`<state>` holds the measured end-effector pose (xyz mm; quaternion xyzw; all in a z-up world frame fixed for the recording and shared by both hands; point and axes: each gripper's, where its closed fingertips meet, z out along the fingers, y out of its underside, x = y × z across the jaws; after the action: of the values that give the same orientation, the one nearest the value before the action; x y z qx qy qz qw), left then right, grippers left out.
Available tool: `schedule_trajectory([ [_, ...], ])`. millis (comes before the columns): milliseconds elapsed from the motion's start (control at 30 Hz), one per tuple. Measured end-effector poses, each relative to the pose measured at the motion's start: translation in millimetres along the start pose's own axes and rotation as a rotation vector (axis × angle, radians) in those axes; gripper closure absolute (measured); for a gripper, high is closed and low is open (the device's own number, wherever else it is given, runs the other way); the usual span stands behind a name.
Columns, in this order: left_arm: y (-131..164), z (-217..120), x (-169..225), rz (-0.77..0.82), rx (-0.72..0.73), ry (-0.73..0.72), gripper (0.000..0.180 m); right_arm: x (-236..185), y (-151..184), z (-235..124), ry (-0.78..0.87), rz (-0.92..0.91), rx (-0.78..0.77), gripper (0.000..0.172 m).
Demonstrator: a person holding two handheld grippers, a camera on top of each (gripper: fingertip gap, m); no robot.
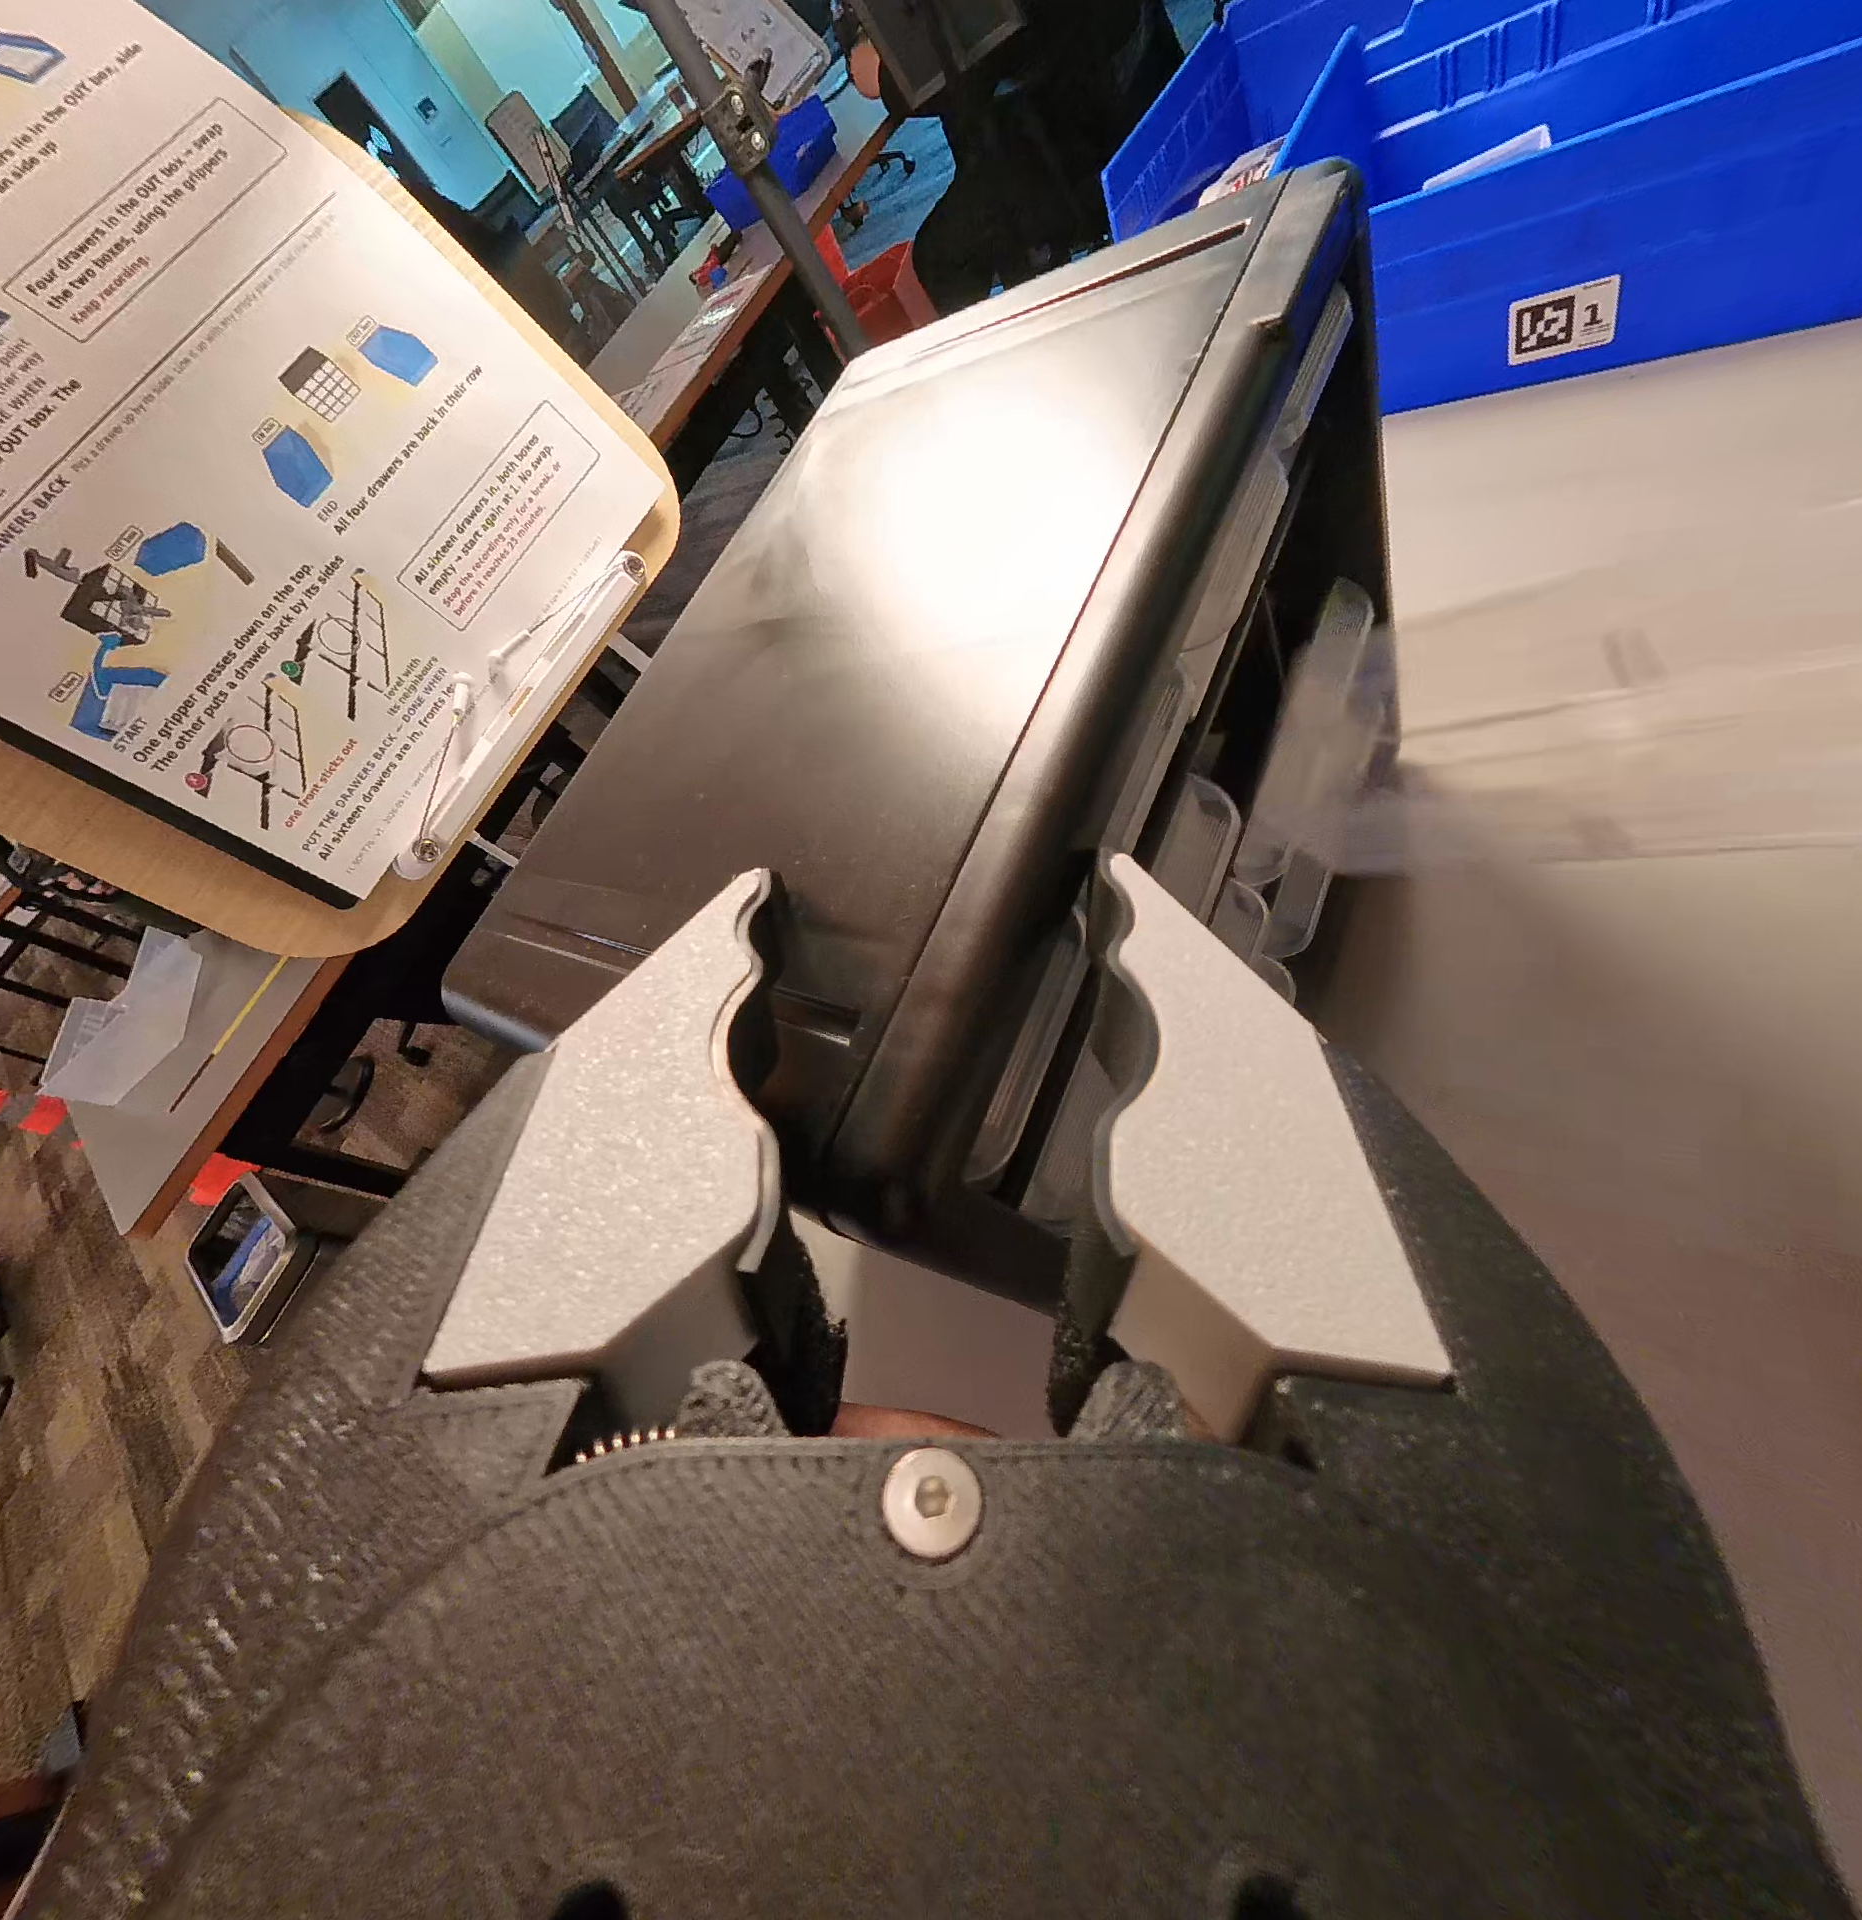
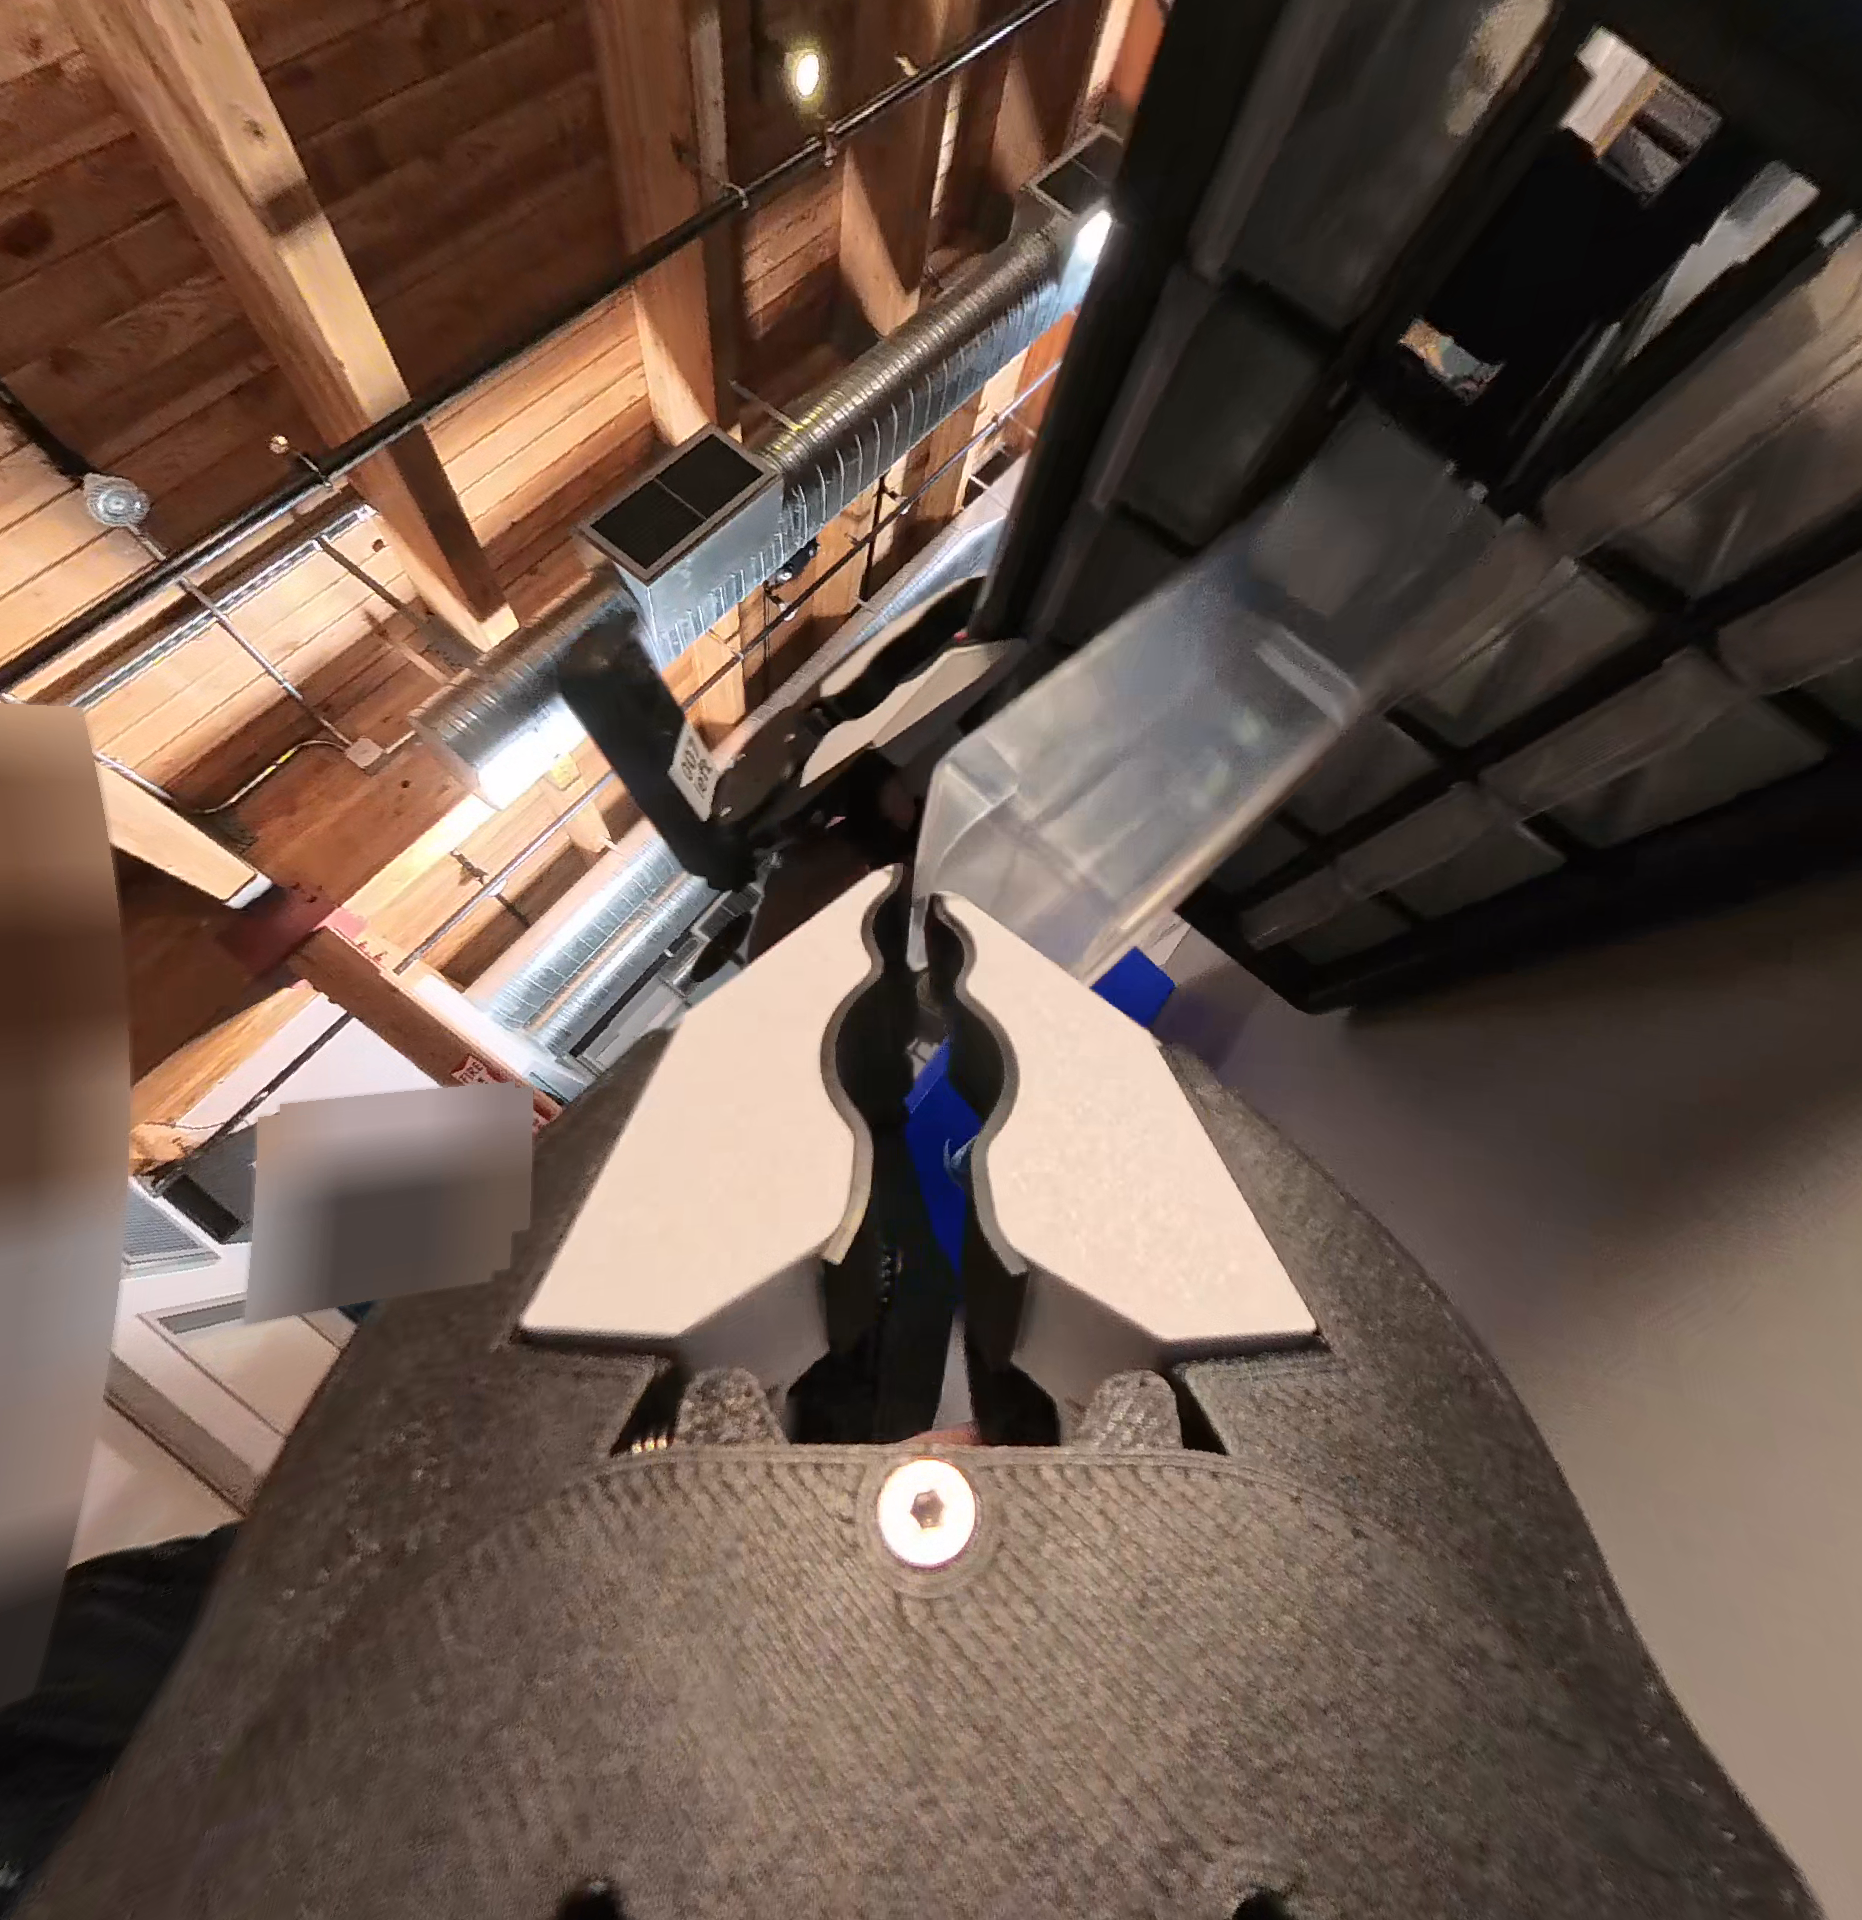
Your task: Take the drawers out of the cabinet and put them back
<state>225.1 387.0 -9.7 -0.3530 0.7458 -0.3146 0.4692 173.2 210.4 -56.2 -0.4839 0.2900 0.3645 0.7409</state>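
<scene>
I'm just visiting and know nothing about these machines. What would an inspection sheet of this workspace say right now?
Surface: pale grey table, bare where it shows.
Job's things: black cabinet with clear drawers in its slots; one clear drawer pulled partway out.
Clutter: blue bins behind the cabinet; an instruction sheet on a wooden board to the left.
Grippers: left gripper, jaws apart, straddling the cabinet's top front edge; right gripper, jaws closed on the front lip of the pulled-out drawer.
Cables: nothing seen on the table.
Surroundings: wooden ceiling with a silver air duct; other tables and a dark pole farther off; patterned carpet.
</scene>
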Motion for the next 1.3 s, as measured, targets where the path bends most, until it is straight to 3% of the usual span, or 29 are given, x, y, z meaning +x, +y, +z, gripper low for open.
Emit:
schedule_trajectory([
  [300, 0, 0, 0, 0.002, -0.004, -0.004, 0.123, 10, 2, -33, 0.121, 0.012, -0.052, 0.169],
  [500, 0, 0, 0, 0.004, -0.004, -0.002, 0.123, 44, 24, -78, 0.342, 0.082, -0.183, 0.168],
  [600, 0, 0, 0, 0.005, -0.004, -0.002, 0.124, 62, 27, -110, 0.522, -0.042, -0.288, 0.138],
  [767, 0, 0, 0, 0.005, -0.004, -0.001, 0.123, 66, 9, -147, 0.715, -0.348, -0.393, 0.129],
  [1000, 0, 0, 1, 0.008, -0.01, -0.004, 0.121, 56, -4, -116, 0.762, -0.799, -0.611, 0.131],
  [1200, 0, 0, 1, 0.011, -0.012, -0.006, 0.121, 86, -3, -72, 0.768, -0.997, -0.852, 0.13],
  [1300, 0, 0, 1, 0.013, -0.012, -0.006, 0.121, 112, 0, -68, 0.805, -1.04, -1.014, 0.13],
])
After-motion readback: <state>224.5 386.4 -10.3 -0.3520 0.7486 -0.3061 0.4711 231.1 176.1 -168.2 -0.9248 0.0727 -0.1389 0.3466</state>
